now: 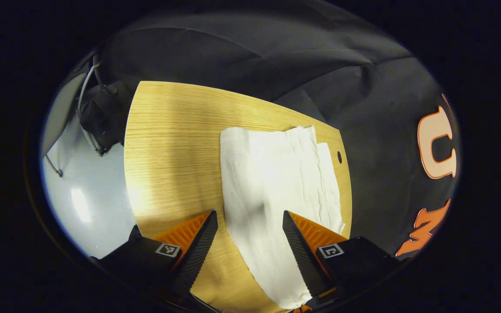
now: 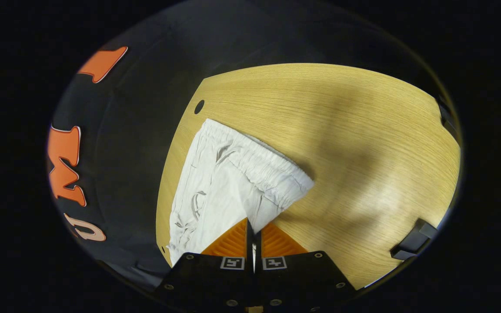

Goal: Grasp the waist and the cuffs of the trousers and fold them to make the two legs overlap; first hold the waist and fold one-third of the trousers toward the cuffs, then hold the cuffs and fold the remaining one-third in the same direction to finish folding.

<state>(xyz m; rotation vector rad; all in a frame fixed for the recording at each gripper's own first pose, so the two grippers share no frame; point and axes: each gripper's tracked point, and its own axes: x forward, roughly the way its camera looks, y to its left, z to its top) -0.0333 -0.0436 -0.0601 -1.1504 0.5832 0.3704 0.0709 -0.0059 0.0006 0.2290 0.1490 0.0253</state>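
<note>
Risk: your right gripper [image 2: 252, 232] was pinched on just a thin bit of the trousers [image 2: 228, 182] below the waistband [image 2: 263, 163]; a fast lift could've slipped it out, or dragged one layer off the other. Your left gripper [image 1: 250, 232] was spread wide, straddling the cuff end, gripping nothing, angled low over the cloth. Trousers lay flat near the table [image 1: 168, 143] edge, legs seemingly overlapped.

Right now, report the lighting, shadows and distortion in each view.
Left gripper view: fisheye bends the table edges; a soft shadow crosses the trousers near the open left gripper; glare patch on the floor. Right gripper view: broad dark shadows fall across the tabletop beside the waistband; right gripper sharp.
</note>
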